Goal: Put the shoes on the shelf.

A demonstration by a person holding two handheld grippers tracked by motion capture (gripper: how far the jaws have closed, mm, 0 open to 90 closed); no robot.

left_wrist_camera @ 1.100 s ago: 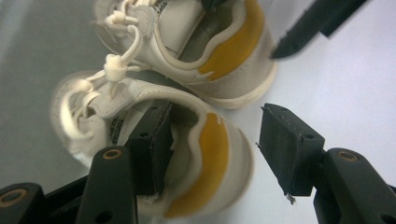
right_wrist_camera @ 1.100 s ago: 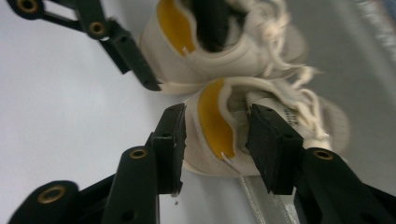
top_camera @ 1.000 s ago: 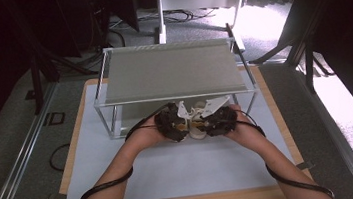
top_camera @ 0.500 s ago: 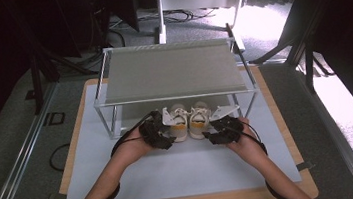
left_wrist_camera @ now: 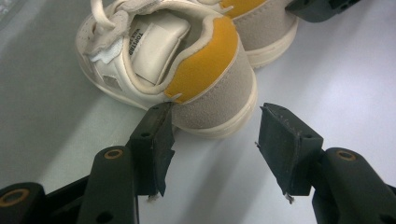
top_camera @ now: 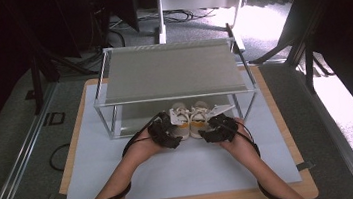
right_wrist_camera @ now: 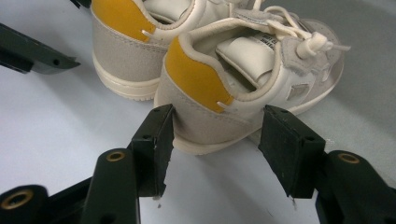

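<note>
Unreadable print on shoe tongue label [left_wrist_camera: 132, 46]

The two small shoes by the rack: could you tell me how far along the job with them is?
Done: both shoes stand side by side on the white mat, toes under the metal rack. In hand: the left gripper is open around the left shoe heel; the right gripper, jaws just opening, brackets the right shoe heel. Left: probably only drawing the grippers back.

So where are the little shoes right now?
In the high view, the two shoes sit side by side on the white mat, at the front edge of the metal shelf, toes tucked under it.
</note>
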